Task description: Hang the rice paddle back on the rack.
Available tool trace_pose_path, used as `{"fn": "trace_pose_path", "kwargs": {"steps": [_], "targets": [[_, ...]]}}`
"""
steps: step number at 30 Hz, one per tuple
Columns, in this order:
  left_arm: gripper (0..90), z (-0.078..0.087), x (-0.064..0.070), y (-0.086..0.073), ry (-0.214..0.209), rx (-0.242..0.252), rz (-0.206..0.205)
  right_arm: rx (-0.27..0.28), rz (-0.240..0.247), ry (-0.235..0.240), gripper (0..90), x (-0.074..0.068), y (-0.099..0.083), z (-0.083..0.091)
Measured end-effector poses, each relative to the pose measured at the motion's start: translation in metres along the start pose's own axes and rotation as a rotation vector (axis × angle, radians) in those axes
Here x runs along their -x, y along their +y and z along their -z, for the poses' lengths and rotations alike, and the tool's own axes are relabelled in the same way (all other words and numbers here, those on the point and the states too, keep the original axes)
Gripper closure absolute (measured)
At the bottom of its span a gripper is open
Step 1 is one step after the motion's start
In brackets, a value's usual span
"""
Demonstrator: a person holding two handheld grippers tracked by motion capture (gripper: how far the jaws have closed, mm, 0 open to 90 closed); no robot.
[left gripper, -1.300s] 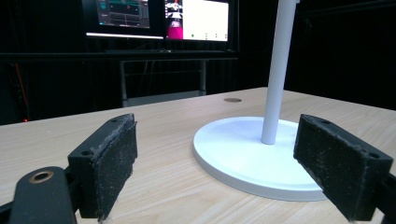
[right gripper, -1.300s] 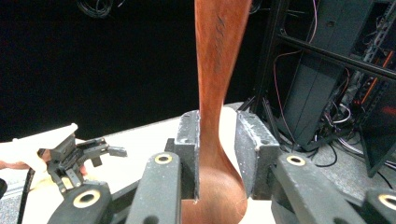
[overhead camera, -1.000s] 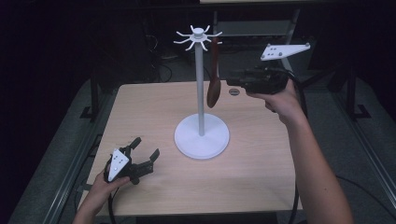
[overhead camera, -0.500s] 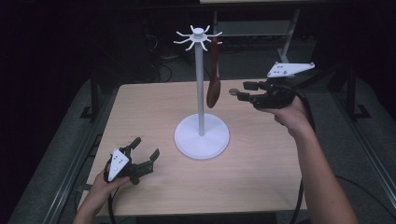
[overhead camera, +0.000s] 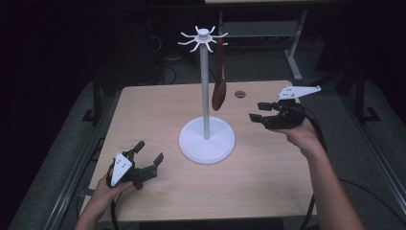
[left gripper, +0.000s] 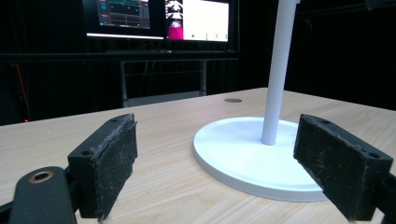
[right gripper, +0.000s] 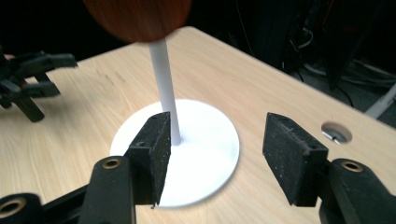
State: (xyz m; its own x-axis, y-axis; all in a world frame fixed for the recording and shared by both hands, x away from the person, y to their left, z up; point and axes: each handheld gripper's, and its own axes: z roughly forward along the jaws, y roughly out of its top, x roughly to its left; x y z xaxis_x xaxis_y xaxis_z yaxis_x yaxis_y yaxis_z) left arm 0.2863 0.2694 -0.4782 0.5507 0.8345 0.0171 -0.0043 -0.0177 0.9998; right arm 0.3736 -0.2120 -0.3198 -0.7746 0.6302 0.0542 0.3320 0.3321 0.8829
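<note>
Spoon point(overhead camera: 219, 86), brown and wooden, hangs bowl-down from one prong at the top of the white stand point(overhead camera: 206, 139), which sits near the middle of the surface point(overhead camera: 268, 187). My right hand-held gripper point(overhead camera: 261, 118) hovers just to the right of the spoon's bowl, jaws apart and holding nothing; in the right gripper view the bowl point(right gripper: 137, 18) looms at the top edge, above the open jaws, with the pole point(right gripper: 164, 88) straight ahead. My left hand-held gripper point(overhead camera: 146, 158) rests low at the near left of the surface, also open and empty, well apart from the stand's base.

My worry is the hang itself. I judge the spoon to be loosely hooked, so a sideways brush from my right jaws could set it swinging or lift it off its prong, and it would drop onto the base or the surface. The stand looks tall and slim on a round foot; a push against the pole might rock it, and my left gripper is too far off to steady it.
</note>
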Motion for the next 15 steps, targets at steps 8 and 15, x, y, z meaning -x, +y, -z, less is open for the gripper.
{"fn": "trace_pose_path", "kwargs": {"steps": [8, 15], "targets": [[12.9, 0.000, 0.000, 0.000, 0.002, 0.000, 0.006, -0.041, -0.050, -0.017, 37.0, 0.003, -0.036, -0.003], [12.9, 0.000, 0.000, 0.000, 0.002, 0.000, 0.005, -0.068, -0.097, -0.041, 31.9, 0.005, -0.062, -0.003]]}}
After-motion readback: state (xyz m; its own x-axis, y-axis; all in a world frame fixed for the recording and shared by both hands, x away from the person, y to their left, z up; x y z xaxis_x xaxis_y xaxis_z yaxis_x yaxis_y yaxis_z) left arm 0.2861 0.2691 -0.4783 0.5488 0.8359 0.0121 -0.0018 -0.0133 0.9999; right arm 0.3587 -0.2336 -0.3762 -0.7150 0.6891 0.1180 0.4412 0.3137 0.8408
